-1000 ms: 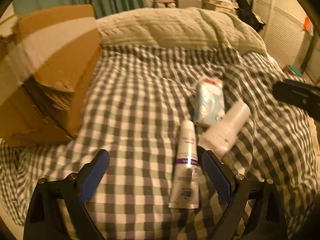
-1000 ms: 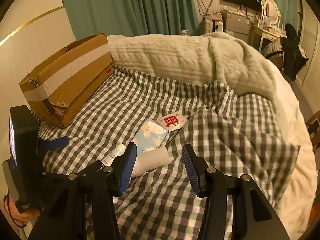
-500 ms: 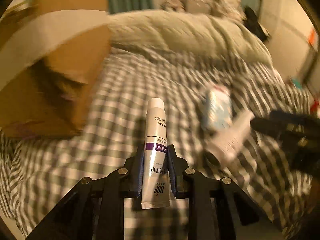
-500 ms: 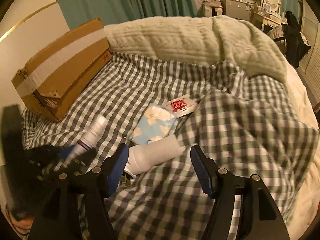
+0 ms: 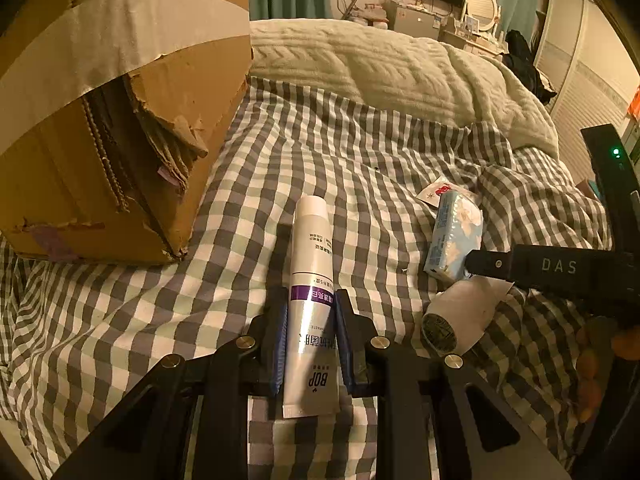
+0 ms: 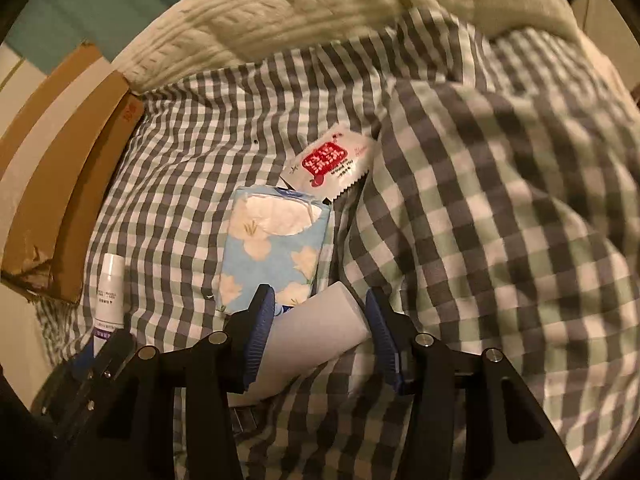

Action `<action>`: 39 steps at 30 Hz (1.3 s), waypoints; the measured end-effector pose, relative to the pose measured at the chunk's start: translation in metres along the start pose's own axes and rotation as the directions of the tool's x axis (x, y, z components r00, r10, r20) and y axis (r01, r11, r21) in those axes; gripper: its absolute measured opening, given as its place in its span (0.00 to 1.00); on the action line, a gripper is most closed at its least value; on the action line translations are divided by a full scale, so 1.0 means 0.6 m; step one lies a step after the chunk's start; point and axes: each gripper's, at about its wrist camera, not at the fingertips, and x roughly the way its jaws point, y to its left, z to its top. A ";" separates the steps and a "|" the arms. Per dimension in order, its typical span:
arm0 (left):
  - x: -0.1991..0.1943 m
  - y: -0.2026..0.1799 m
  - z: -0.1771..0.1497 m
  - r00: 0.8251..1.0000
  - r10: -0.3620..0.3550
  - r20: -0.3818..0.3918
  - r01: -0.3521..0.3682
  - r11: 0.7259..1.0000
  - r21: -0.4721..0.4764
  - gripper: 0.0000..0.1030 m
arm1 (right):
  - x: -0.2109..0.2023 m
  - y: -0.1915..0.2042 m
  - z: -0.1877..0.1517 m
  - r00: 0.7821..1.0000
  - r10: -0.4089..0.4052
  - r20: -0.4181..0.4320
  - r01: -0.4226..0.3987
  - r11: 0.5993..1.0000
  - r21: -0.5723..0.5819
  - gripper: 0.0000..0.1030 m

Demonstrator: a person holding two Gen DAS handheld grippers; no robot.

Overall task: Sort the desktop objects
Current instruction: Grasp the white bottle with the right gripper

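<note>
My left gripper [image 5: 310, 312] is shut on a white tube with a purple band [image 5: 310, 240]; its cap points away toward the cardboard box [image 5: 120, 120]. In the right wrist view my right gripper [image 6: 318, 300] straddles a white bottle [image 6: 316, 332] lying slantwise on the checked bedcover. Its jaws are closing: the left pad touches the bottle and a sliver of gap shows at the right pad. A blue flowered tissue pack [image 6: 276, 248] lies just beyond the bottle. A red-and-white sachet [image 6: 332, 164] lies past that. The tube [image 6: 109, 292] shows at lower left.
The torn, taped cardboard box [image 6: 60, 184] stands at the left on the checked bedcover [image 5: 320, 152]. A cream knitted blanket [image 5: 380, 68] is heaped at the far side. A raised fold of cover [image 6: 500, 200] rises right of the bottle. A person's fingers [image 5: 592, 360] show at the right edge.
My left gripper has shut on the tube and carried it left toward the box. My right gripper has dropped and rolled, so the white bottle now lies between its jaws.
</note>
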 end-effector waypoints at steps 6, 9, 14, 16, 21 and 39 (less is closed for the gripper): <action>0.001 0.002 -0.002 1.000 -0.008 -0.003 0.008 1.000 -0.010 0.21 | 0.000 0.006 -0.014 0.996 0.063 -0.058 -0.060 0.997 0.039 0.48; 0.001 0.003 -0.002 1.000 -0.011 -0.001 0.011 1.000 -0.012 0.21 | 0.002 -0.006 -0.017 0.993 0.089 -0.083 -0.083 0.994 0.074 0.48; 0.003 0.002 -0.002 1.000 -0.010 -0.001 0.010 1.000 -0.011 0.21 | -0.012 -0.006 -0.023 0.991 0.102 -0.089 -0.093 0.990 0.104 0.51; -0.001 0.003 -0.003 1.000 -0.009 0.000 0.009 1.000 -0.008 0.21 | -0.024 0.003 -0.028 0.991 0.109 -0.083 -0.102 0.991 0.088 0.54; -0.006 0.004 -0.005 1.000 -0.011 0.007 0.011 1.000 -0.007 0.21 | -0.031 -0.002 -0.035 0.990 0.119 -0.082 -0.109 0.987 0.115 0.54; -0.007 0.006 -0.007 1.000 -0.024 0.002 0.024 1.000 -0.020 0.21 | -0.018 0.062 -0.022 0.995 0.087 0.039 -0.089 0.994 0.070 0.48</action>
